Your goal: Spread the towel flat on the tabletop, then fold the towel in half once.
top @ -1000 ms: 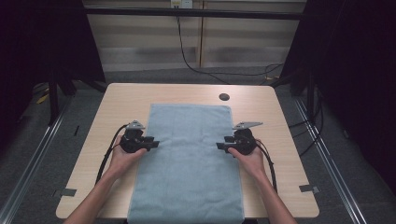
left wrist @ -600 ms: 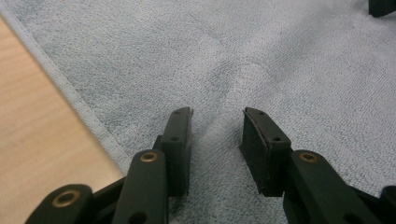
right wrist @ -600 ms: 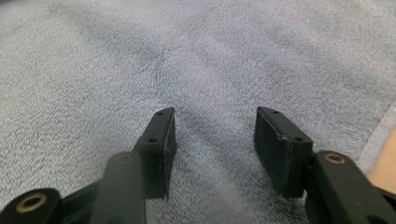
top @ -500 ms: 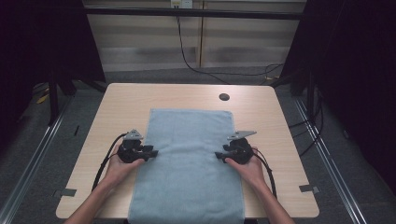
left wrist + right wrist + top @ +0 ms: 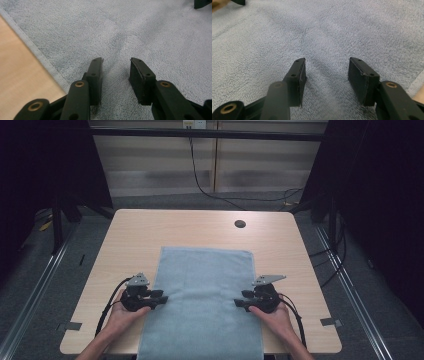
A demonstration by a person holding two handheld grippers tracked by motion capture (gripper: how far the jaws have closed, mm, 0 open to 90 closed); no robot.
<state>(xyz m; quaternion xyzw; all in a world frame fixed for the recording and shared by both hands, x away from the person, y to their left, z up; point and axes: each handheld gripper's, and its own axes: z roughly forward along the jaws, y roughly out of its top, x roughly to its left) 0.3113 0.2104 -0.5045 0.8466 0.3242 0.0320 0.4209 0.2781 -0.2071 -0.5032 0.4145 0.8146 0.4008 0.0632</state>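
A light blue towel (image 5: 202, 290) lies lengthwise on the wooden table (image 5: 200, 227), its near end reaching over the front edge. My left gripper (image 5: 162, 300) sits at the towel's left edge and points inward. My right gripper (image 5: 239, 304) sits at the right edge and faces it. In the left gripper view the gripper (image 5: 116, 61) is open, its jaw tips down on the towel (image 5: 140, 30) with nothing between them. The right gripper (image 5: 327, 61) is likewise open, low on the towel (image 5: 332, 27). A faint crease runs ahead of each pair of jaws.
A round cable hole (image 5: 240, 224) is in the table's far right part. Tape marks sit near the front corners (image 5: 73, 325) (image 5: 331, 322). Metal rails run along the floor on both sides, and a black cable (image 5: 200, 180) trails behind the table.
Both hands have moved toward the table's front edge, and the towel has slid with them. Its far edge now lies nearer the person, leaving more bare table behind it.
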